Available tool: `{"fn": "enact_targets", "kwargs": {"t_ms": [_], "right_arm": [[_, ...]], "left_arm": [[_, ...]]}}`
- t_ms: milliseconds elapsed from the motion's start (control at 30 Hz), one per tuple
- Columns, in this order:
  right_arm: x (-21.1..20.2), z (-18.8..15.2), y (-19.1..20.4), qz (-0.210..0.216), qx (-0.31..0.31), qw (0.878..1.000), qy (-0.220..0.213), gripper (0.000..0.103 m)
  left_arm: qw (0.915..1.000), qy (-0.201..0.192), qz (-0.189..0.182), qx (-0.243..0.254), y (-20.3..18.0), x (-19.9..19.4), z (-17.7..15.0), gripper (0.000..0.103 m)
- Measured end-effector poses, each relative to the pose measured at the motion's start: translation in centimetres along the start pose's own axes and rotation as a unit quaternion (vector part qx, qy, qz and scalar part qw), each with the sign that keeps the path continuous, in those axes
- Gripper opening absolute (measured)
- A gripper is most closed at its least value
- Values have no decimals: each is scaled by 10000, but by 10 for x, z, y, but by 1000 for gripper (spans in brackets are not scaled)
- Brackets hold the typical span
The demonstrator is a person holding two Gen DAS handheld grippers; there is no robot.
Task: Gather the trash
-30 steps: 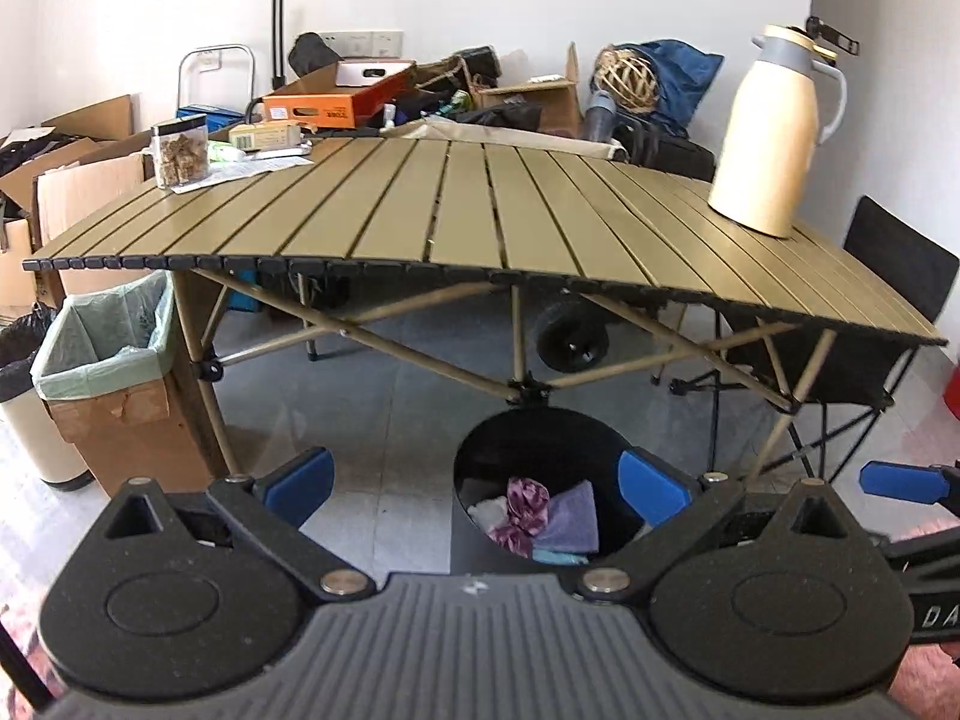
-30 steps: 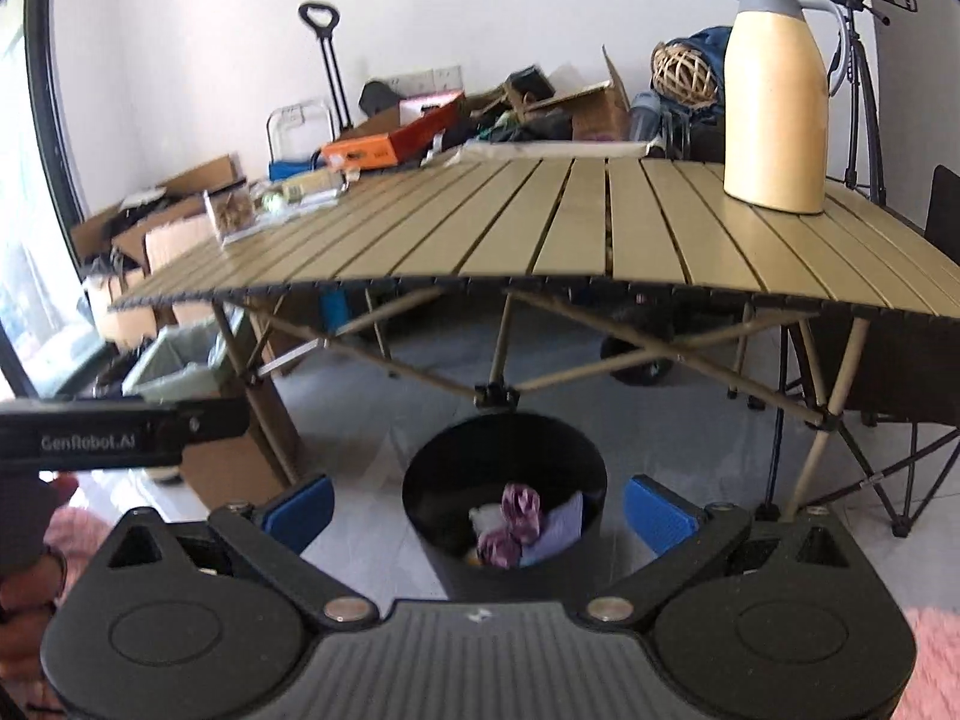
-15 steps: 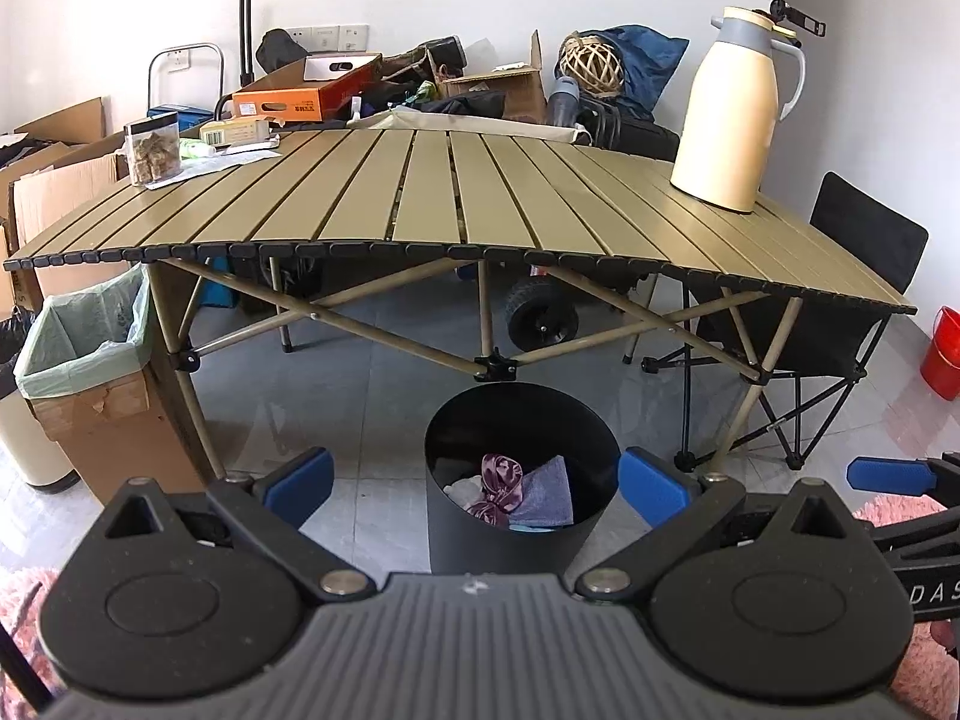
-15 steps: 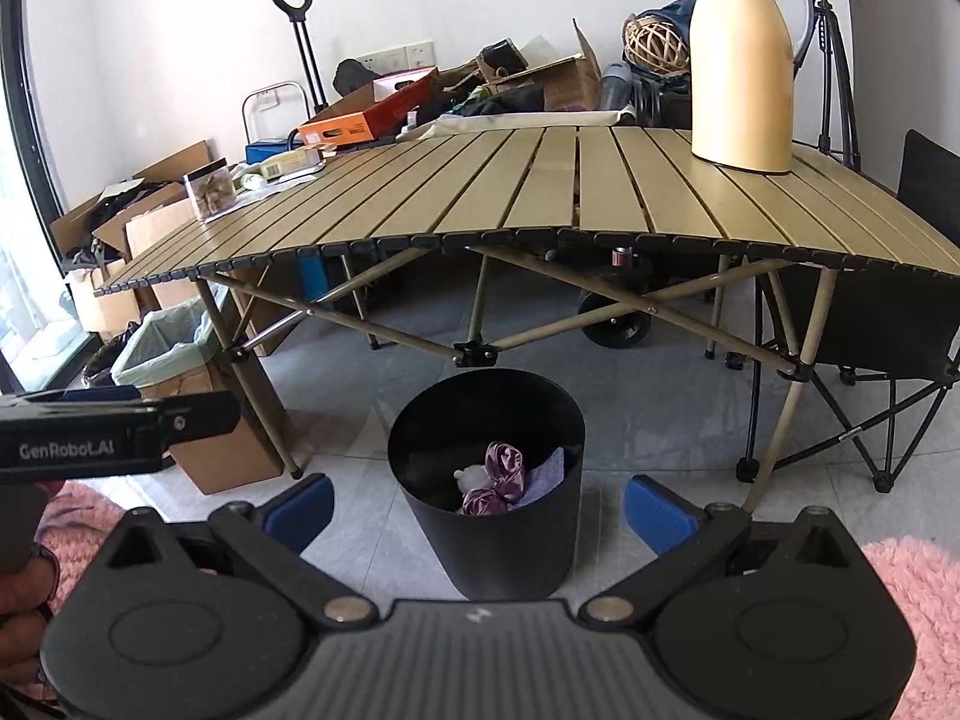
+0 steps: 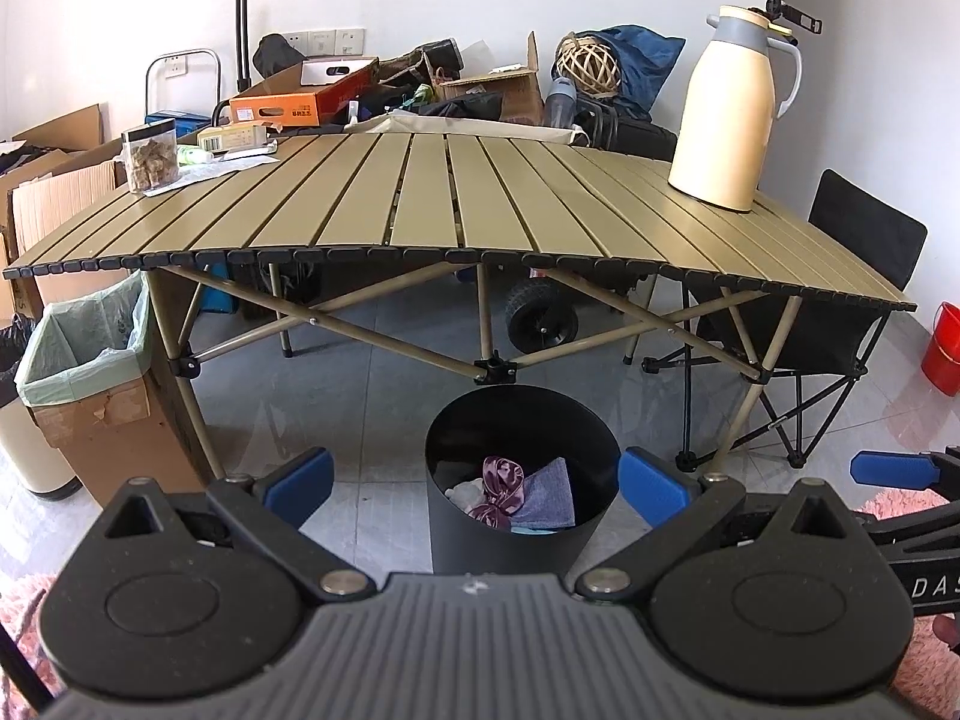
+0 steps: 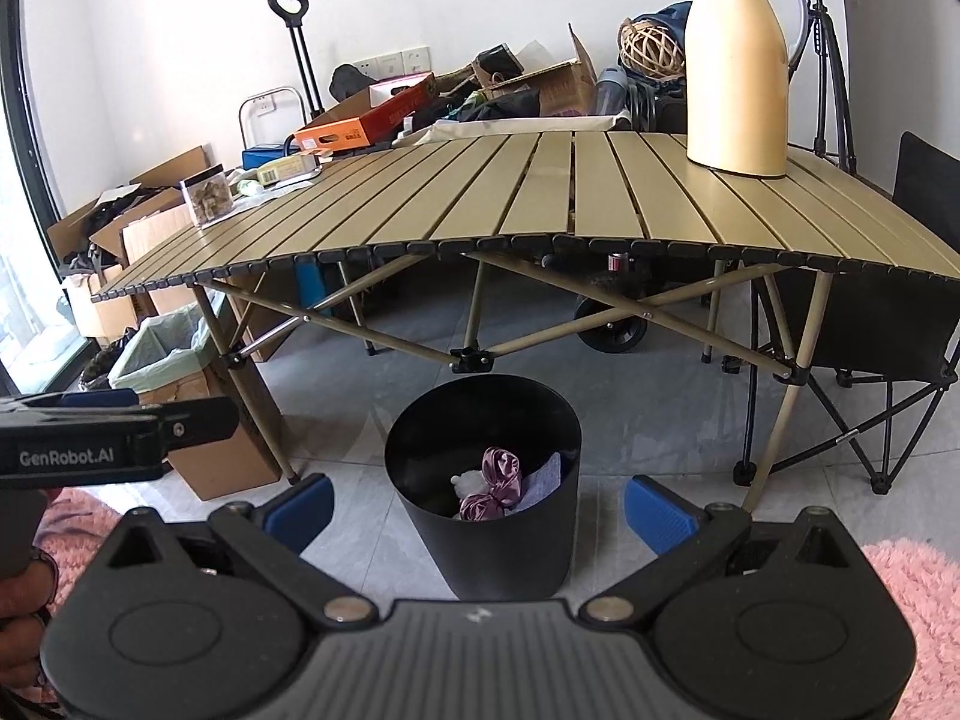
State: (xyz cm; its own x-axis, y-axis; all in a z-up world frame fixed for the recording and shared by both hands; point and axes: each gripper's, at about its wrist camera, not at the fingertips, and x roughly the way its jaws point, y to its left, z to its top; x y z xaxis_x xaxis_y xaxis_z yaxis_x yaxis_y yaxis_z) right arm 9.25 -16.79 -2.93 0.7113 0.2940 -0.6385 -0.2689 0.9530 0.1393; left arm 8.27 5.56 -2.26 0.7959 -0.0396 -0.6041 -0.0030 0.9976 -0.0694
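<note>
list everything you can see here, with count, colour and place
slatted folding table: 1, olive, centre
round trash bin: 1, black, floor before table, holding purple satin cloth
thermos jug: 1, cream, table's right
clear snack jar: 1, table's left
lined cardboard box: 1, brown, green liner, floor left
folding chair: 1, black, right
bucket: 1, red, far right
left gripper: 1, blue pads, open
right gripper: 1, blue pads, open

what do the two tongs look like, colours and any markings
Both tongs are matte black plastic with a ribbed grey centre plate, two round pivot housings and silver rivets. Left tongs and right tongs each end in blue textured pads. The left one's side reads "GenRobot.AI" in white; the right one's shows "DAS".
</note>
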Motion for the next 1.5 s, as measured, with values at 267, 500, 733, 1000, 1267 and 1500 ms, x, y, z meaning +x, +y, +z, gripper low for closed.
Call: {"fn": "enact_targets", "kwargs": {"t_ms": [267, 500, 733, 1000, 1267, 1500], "right_arm": [[-1, 0, -1, -12, -2, 10000, -19, 103], [-1, 1, -1, -19, 1, 10000, -28, 103], [-2, 1, -2, -22, 4, 10000, -34, 103], [-3, 1, -2, -29, -14, 10000, -62, 103], [-5, 1, 0, -34, -31, 9999, -104, 103], [-9, 2, 2, -32, -57, 9997, -222, 103]], "left_arm": [[10000, -17, -9, 15, -1, -1, 2, 103], [10000, -38, -4, 26, -1, -2, 5, 103], [10000, -48, 4, 21, -1, -3, 4, 103], [10000, -85, -5, 20, -1, -5, 6, 103], [9999, -138, -12, 41, -1, -8, 5, 103], [9998, -188, 22, 72, -1, -9, 5, 103]]}}
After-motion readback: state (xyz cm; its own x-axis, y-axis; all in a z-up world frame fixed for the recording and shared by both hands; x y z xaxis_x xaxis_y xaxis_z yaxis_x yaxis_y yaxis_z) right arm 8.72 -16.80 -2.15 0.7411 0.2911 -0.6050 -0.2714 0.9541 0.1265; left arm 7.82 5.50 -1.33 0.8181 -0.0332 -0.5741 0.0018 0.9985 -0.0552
